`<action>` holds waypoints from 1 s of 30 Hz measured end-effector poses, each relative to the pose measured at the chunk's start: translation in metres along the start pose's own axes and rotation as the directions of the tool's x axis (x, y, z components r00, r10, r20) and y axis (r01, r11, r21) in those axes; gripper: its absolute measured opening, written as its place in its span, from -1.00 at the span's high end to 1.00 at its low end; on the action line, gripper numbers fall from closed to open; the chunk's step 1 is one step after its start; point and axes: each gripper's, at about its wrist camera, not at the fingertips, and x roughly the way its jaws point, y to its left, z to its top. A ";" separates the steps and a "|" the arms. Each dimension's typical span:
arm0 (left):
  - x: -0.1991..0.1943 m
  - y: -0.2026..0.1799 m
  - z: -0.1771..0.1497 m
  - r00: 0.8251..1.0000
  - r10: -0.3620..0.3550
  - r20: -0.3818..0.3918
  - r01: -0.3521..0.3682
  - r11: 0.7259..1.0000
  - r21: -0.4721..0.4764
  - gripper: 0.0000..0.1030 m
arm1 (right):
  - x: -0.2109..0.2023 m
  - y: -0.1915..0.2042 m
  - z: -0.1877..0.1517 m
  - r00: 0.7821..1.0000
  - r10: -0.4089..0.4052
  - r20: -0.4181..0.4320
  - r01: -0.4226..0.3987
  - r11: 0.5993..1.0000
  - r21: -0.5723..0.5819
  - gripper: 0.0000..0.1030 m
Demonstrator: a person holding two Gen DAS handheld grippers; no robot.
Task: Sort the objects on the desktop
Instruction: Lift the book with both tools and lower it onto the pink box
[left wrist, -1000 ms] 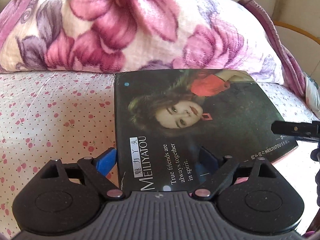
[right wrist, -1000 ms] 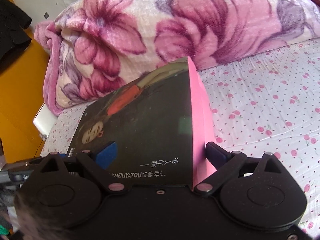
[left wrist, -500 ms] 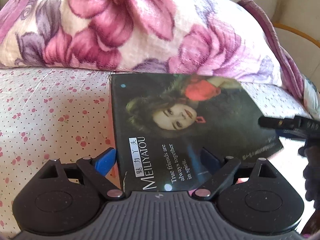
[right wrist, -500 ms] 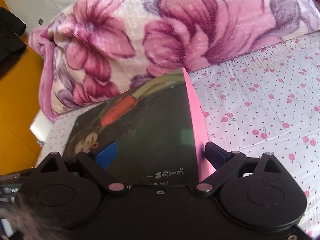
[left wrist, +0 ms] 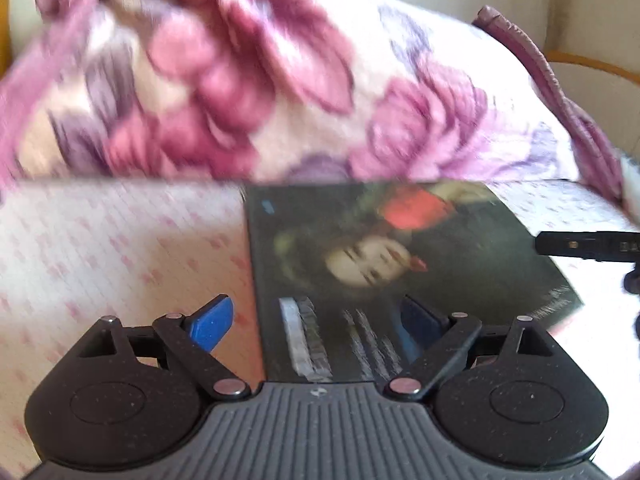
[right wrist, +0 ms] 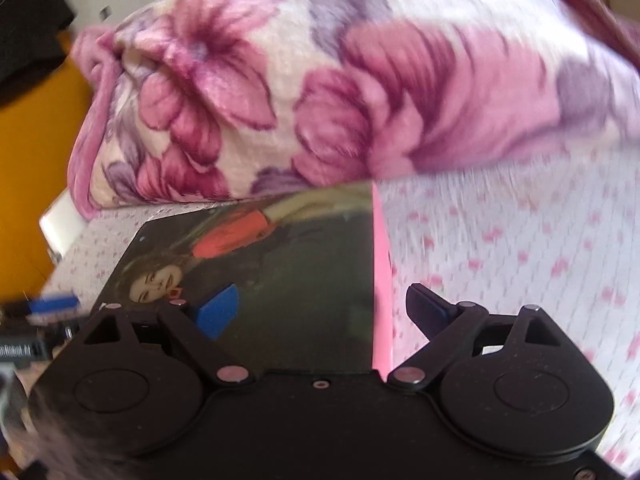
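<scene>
A flat dark box (left wrist: pixel 400 264) printed with a woman's portrait and pink sides lies on the spotted bedsheet; it also shows in the right wrist view (right wrist: pixel 280 272). My left gripper (left wrist: pixel 316 320) is open over the box's near left edge, one finger (left wrist: pixel 210 322) beside it over the sheet, the other above the lid. My right gripper (right wrist: pixel 320 310) is open astride the box's pink right side (right wrist: pixel 382 280). Whether any finger touches the box I cannot tell. The right gripper's tip (left wrist: pixel 584 245) shows at the left view's right edge.
A big pink floral blanket roll (left wrist: pixel 260 80) lies right behind the box (right wrist: pixel 320 92). The white sheet with red spots (left wrist: pixel 100 248) spreads left of it and to the right (right wrist: pixel 540 248). An orange floor (right wrist: pixel 28 200) lies past the bed's left edge.
Both grippers have pulled back and spread a little from the box, which now lies lower and flatter on the sheet. The views are blurred by motion.
</scene>
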 end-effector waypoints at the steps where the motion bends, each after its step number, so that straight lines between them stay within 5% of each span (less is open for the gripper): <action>1: 0.001 -0.003 0.002 1.000 -0.004 0.015 0.003 1.000 0.020 -0.76 | 0.005 0.001 0.003 1.000 0.002 -0.007 -0.002 1.000 -0.015 -0.80; 11: 0.055 -0.017 0.024 0.999 -0.040 -0.019 0.042 0.989 0.139 -0.76 | 0.050 0.007 0.031 0.997 0.011 -0.080 -0.024 0.986 -0.162 -0.64; 19: 0.074 -0.016 0.031 0.996 -0.047 -0.071 0.056 0.991 0.123 -0.77 | 0.085 0.012 0.053 0.990 0.011 -0.137 -0.048 0.960 -0.276 -0.70; 30: 0.049 -0.022 0.014 0.996 -0.005 -0.093 0.013 0.996 0.084 -0.78 | 0.043 0.028 0.028 0.985 -0.057 -0.161 0.013 0.965 -0.263 -0.71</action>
